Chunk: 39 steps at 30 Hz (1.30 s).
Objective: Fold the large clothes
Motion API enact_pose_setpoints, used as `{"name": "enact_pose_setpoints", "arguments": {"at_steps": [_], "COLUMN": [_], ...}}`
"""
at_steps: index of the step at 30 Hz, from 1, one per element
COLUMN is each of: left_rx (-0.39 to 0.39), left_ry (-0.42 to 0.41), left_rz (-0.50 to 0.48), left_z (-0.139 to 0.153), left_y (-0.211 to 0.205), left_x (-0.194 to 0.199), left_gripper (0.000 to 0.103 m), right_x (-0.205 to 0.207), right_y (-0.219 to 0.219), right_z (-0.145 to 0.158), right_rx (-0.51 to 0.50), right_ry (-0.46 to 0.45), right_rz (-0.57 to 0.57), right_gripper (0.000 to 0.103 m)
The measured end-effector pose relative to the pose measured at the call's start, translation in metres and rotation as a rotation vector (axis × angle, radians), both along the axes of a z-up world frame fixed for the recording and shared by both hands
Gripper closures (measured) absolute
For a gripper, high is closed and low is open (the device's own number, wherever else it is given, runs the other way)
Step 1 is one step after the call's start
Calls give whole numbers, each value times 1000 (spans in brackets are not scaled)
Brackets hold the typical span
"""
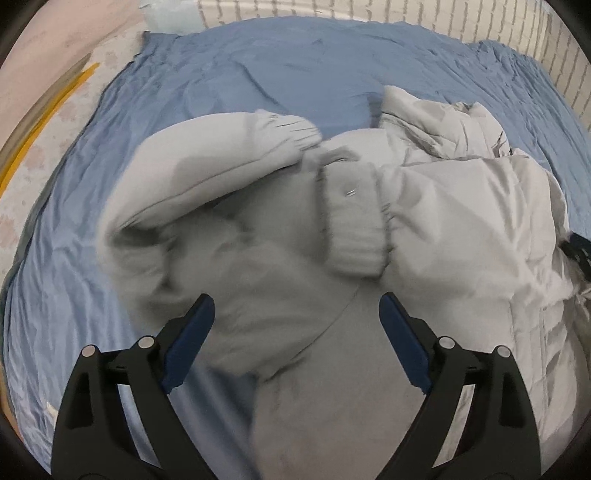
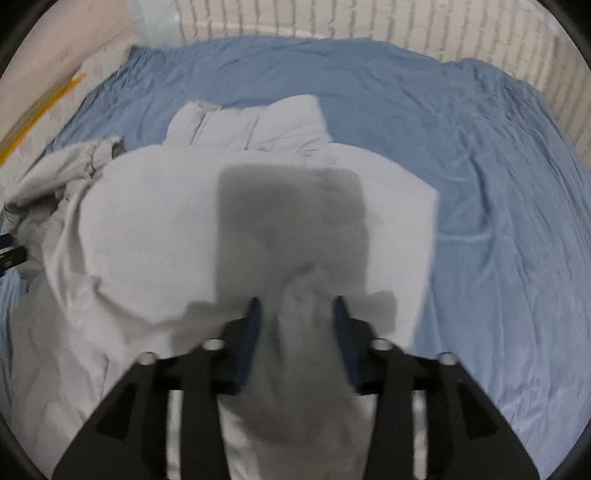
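Note:
A large light-grey padded jacket (image 1: 424, 206) lies crumpled on a blue bedsheet (image 1: 258, 66). In the left wrist view one sleeve with a ribbed cuff (image 1: 291, 133) lies bent across the body, and a second ribbed cuff (image 1: 354, 229) sits mid-frame. My left gripper (image 1: 295, 314) is open just above the jacket, holding nothing. In the right wrist view my right gripper (image 2: 295, 306) is shut on a bunched fold of the jacket (image 2: 303, 350) and holds it up; the jacket's body (image 2: 155, 229) hangs and spreads beyond it. The frames are motion-blurred.
The blue sheet (image 2: 498, 184) covers the bed to the right and far side. A white brick-pattern wall (image 2: 369, 22) runs along the back. Pale floor with a yellow strip (image 1: 40, 122) lies to the left. The other gripper's tip shows at the frame edge (image 2: 11, 254).

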<state>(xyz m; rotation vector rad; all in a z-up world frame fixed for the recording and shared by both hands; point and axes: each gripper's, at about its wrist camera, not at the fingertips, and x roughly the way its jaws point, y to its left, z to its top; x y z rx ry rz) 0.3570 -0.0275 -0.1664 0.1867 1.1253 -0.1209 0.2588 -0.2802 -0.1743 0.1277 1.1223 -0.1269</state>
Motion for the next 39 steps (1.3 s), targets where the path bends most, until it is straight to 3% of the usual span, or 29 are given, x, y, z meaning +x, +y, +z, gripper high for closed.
{"name": "enact_pose_setpoints", "arguments": {"at_steps": [3,4,7,8,9,10,12,15,20,22,25,28,32,35,39], "left_rx": [-35,-51,-111,-114,-121,-97,-56,-97,-89,-71,-77,-76,-56,-78,-112], "left_ry": [8,9,62,108,143,153,119,91,50,40,56,39,-17,31,-5], "left_rz": [-7,-4,-20,-26,-45,-56,-68,-35,-13,-22,5,24,74,118,101], "left_z": [-5,-5,-17,-29,-38,-44,-47,-34,-22,-25,-24,-11,7,6,13], "left_y": [-16,-19,-28,-34,-39,-43,-49,-31,1,-1,1,1,20,33,14], "left_x": [15,19,35,42,44,42,37,20,-17,-14,2,11,-10,-25,-30], "left_gripper": [13,12,5,10,25,27,41,48,47,46,46,35,13,12,12], "right_x": [-21,-26,-38,-39,-40,-42,-47,-51,-55,-57,-59,-68,-76,-72,-51], "right_y": [-7,-7,-13,-14,-14,-15,-16,-10,0,-1,-10,-20,-34,-40,-27], "right_z": [2,2,0,-2,-3,-3,-2,2,5,4,4,10,16,15,14], "right_rx": [-3,-2,-1,4,6,5,-1,-28,-57,-59,-42,-41,-33,15,28], "right_ry": [-17,-25,-35,-33,-33,-36,-41,-62,-61,-57,-50,-63,-79,-90,-92], "right_rz": [-12,-19,-32,-36,-40,-41,-40,-25,2,-8,-53,-87,-124,-157,-140], "right_gripper": [54,48,44,44,44,44,44,44,44,44,36,35,31,31,31]}}
